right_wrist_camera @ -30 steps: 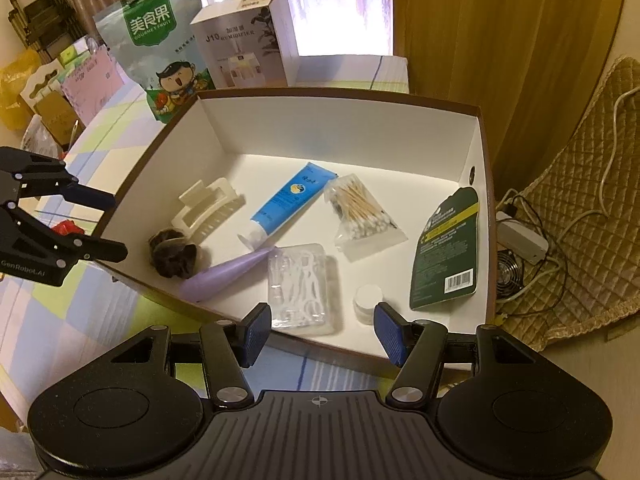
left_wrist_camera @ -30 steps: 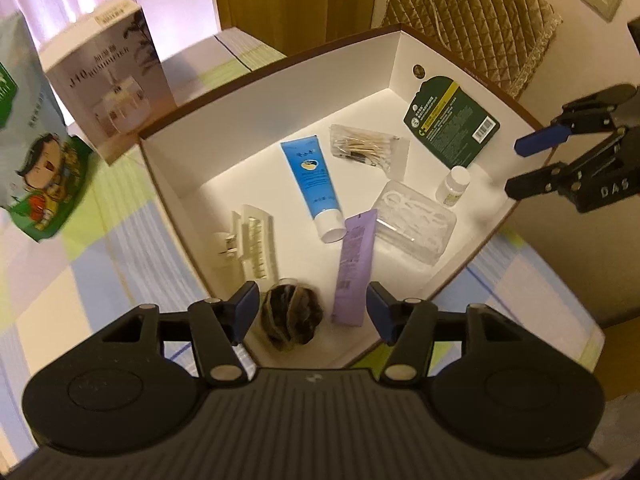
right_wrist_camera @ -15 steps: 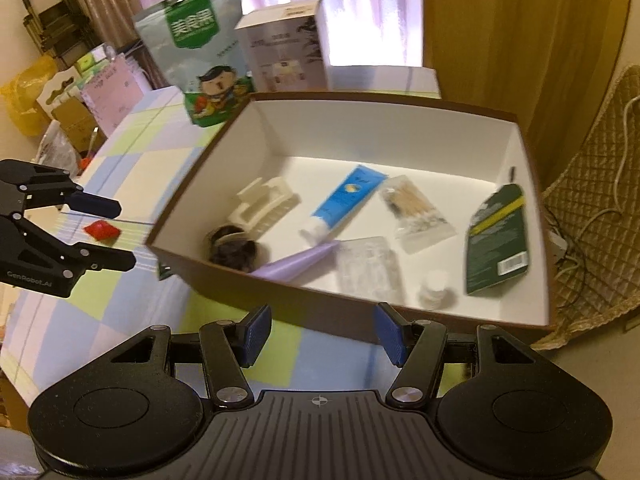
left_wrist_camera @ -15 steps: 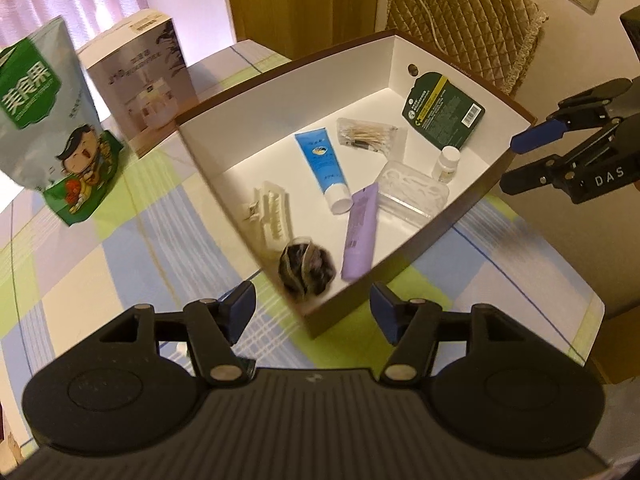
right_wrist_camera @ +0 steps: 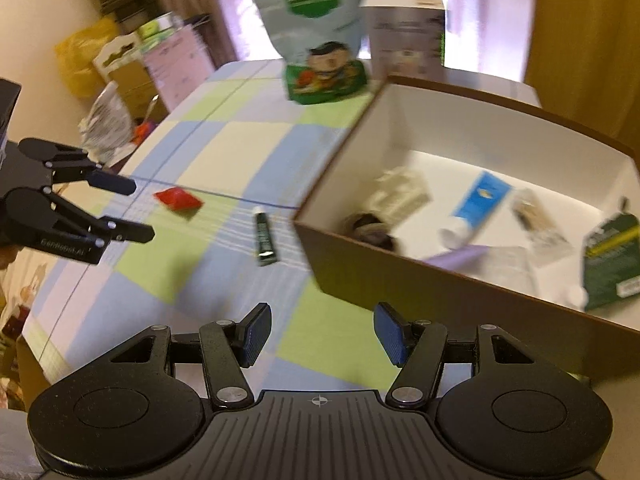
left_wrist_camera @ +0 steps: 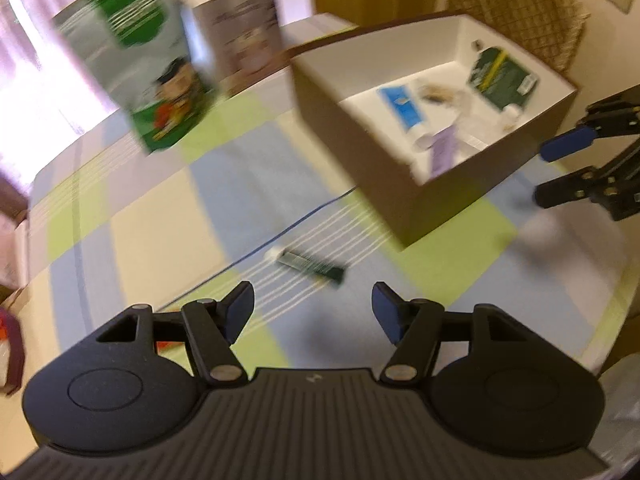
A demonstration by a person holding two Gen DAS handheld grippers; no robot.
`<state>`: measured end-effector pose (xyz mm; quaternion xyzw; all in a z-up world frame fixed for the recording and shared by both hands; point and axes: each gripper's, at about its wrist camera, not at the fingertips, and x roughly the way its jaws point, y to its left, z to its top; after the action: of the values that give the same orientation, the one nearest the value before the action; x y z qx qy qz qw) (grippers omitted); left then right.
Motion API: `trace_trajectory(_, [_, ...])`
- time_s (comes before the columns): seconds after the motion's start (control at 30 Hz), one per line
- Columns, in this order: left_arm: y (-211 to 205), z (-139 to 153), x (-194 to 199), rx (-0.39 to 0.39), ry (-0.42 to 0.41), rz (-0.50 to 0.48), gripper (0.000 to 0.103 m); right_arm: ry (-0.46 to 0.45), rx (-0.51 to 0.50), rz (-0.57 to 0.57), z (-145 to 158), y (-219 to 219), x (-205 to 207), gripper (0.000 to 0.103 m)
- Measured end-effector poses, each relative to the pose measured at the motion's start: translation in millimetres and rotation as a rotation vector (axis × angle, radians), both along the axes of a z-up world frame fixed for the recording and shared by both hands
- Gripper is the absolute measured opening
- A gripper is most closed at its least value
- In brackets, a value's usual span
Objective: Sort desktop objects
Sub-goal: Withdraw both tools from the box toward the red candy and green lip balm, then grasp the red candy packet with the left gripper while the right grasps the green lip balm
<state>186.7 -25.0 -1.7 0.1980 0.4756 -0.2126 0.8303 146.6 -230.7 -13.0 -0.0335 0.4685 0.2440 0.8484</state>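
Observation:
A brown box with a white inside (left_wrist_camera: 404, 200) (right_wrist_camera: 360, 280) stands on the checked tablecloth and holds a blue tube (right_wrist_camera: 480, 200), a purple tube (left_wrist_camera: 444, 152), a hair clip (right_wrist_camera: 400, 196), a dark green packet (left_wrist_camera: 500, 72) and other small items. A small dark green tube (left_wrist_camera: 312, 266) (right_wrist_camera: 264, 236) lies on the cloth beside the box. A red packet (right_wrist_camera: 178, 199) lies further left. My left gripper (left_wrist_camera: 312, 312) is open and empty, just short of the green tube. My right gripper (right_wrist_camera: 320, 332) is open and empty near the box's corner.
A green snack bag (left_wrist_camera: 140, 72) (right_wrist_camera: 320, 40) and a white carton (left_wrist_camera: 244, 28) (right_wrist_camera: 408, 36) stand at the far side of the table. Bags and clutter (right_wrist_camera: 104, 120) sit beyond the table's left edge. A quilted chair back (left_wrist_camera: 520, 12) is behind the box.
Both grippers have pulled back and swung left from over the box to the tablecloth. The green tube and red packet have come into view. Both stayed open.

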Motion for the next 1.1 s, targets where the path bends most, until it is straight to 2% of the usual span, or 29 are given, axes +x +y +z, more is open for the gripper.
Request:
trace_trajectory(0.33, [89.9, -19.8, -1.2, 0.036, -0.018, 0.160, 0.061, -0.066, 0.050, 0.030, -41.1, 88.1, 3.9, 0.063])
trace_trajectory(0.47, [115.3, -30.3, 5.9, 0.020, -0.001, 0.203, 0.061, -0.115, 0.016, 0.010, -57.3, 113.5, 16.2, 0.063])
trace_trajectory(0.67, [139.5, -46.8, 22.3, 0.006, 0.016, 0.226, 0.061, -0.153, -0.014, -0.082, -74.8, 124.2, 37.4, 0.063])
trace_trajectory(0.87, [145.1, -65.0, 43.5, 0.011, 0.026, 0.205, 0.061, -0.177, -0.080, -0.092, -96.4, 139.7, 50.8, 0.062])
trace_trajectory(0.9, [144.8, -67.4, 46.8, 0.011, 0.027, 0.201, 0.061, -0.181, -0.092, -0.093, -100.1, 142.4, 53.0, 0.061])
trace_trajectory(0.93, [145.0, -69.3, 50.5, 0.009, 0.028, 0.198, 0.061, -0.184, -0.099, -0.093, -104.0, 144.9, 55.4, 0.049])
trace_trajectory(0.97, [144.9, -71.0, 53.7, 0.006, 0.029, 0.196, 0.061, -0.185, -0.106, -0.094, -107.9, 147.0, 58.5, 0.044])
trace_trajectory(1.1, [144.4, -76.9, 63.9, -0.004, 0.033, 0.184, 0.061, -0.172, -0.122, -0.102, -121.5, 149.1, 69.0, 0.044])
